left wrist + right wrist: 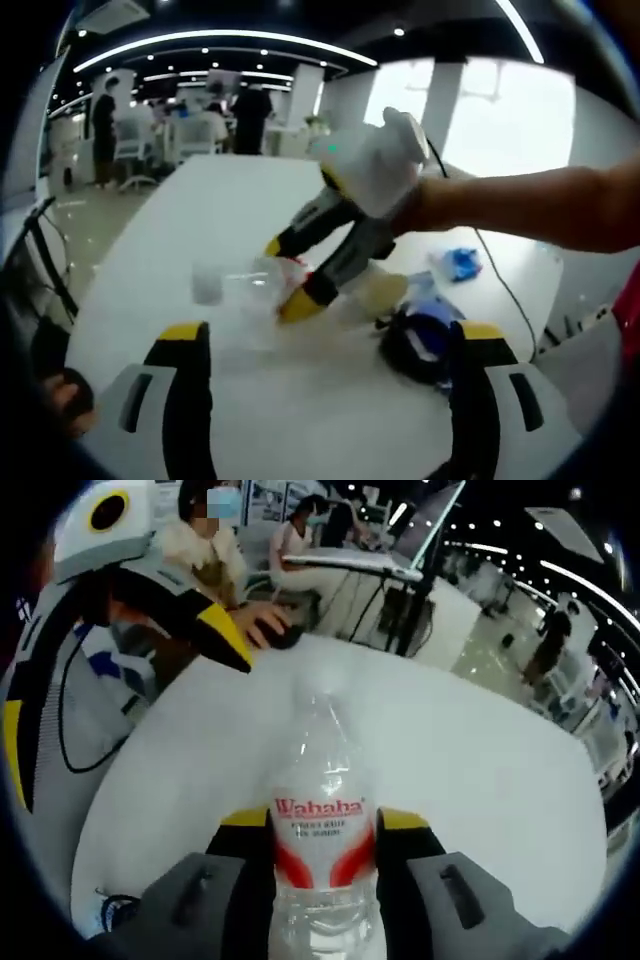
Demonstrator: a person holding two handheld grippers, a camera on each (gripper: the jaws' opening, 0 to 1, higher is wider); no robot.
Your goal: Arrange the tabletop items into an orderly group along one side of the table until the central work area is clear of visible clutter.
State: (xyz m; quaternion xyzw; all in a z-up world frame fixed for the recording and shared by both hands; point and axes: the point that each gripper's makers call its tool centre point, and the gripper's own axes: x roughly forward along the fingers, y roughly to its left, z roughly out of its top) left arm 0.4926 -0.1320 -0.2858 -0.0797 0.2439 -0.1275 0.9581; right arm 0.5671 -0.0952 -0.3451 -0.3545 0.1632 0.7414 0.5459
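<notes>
A clear Wahaha water bottle (318,750) with a red and white label stands between the yellow-tipped jaws of my right gripper (322,822), which is shut on it. In the left gripper view the same bottle (245,290) is low over the white table (230,200), gripped by my right gripper (285,275), which a person's hand holds from the right. My left gripper (332,335) is open just short of the bottle, nothing between its jaws. A yellow-tipped finger (222,630) of the left gripper crosses the upper left of the right gripper view.
A dark blue and black bundle (415,340) lies by my left gripper's right jaw. A beige object (385,290) and a blue packet (460,262) lie beyond it. A cable (110,910) trails at the table's near edge. People sit and stand past the table's far end.
</notes>
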